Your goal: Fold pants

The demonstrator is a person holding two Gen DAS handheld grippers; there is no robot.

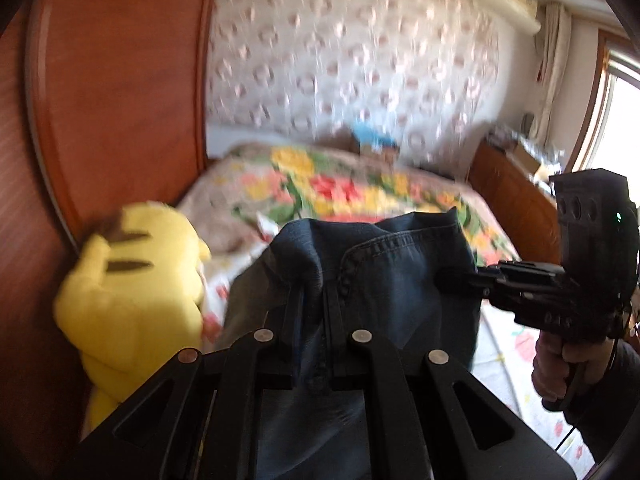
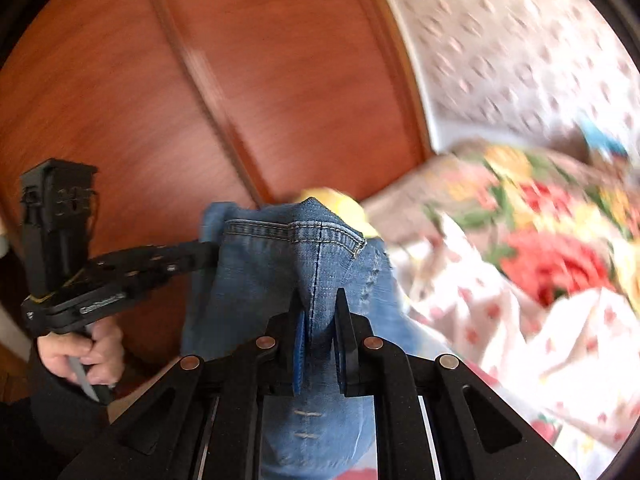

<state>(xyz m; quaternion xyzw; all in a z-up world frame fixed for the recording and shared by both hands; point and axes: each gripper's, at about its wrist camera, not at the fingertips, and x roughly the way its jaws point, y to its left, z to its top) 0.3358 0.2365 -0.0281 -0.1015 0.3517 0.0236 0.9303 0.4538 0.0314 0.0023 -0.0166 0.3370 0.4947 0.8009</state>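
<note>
The pants are blue denim jeans [image 1: 384,272], held up in the air between both grippers above the bed. My left gripper [image 1: 314,296] is shut on the hem end of the jeans, cloth bunched between its fingers. In the right wrist view the jeans [image 2: 280,264] hang with a stitched hem along the top, and my right gripper [image 2: 318,304] is shut on them at a seam. The right gripper also shows in the left wrist view [image 1: 460,280], clamped on the jeans' right edge. The left gripper shows in the right wrist view [image 2: 208,256], clamped on their left edge.
A yellow plush toy [image 1: 132,280] sits left against the red-brown wooden headboard [image 1: 120,80]. A floral blanket [image 1: 340,188] and a white strawberry-print sheet [image 2: 500,320] cover the bed. A wooden nightstand [image 1: 516,196] with clutter stands far right near a window [image 1: 620,120].
</note>
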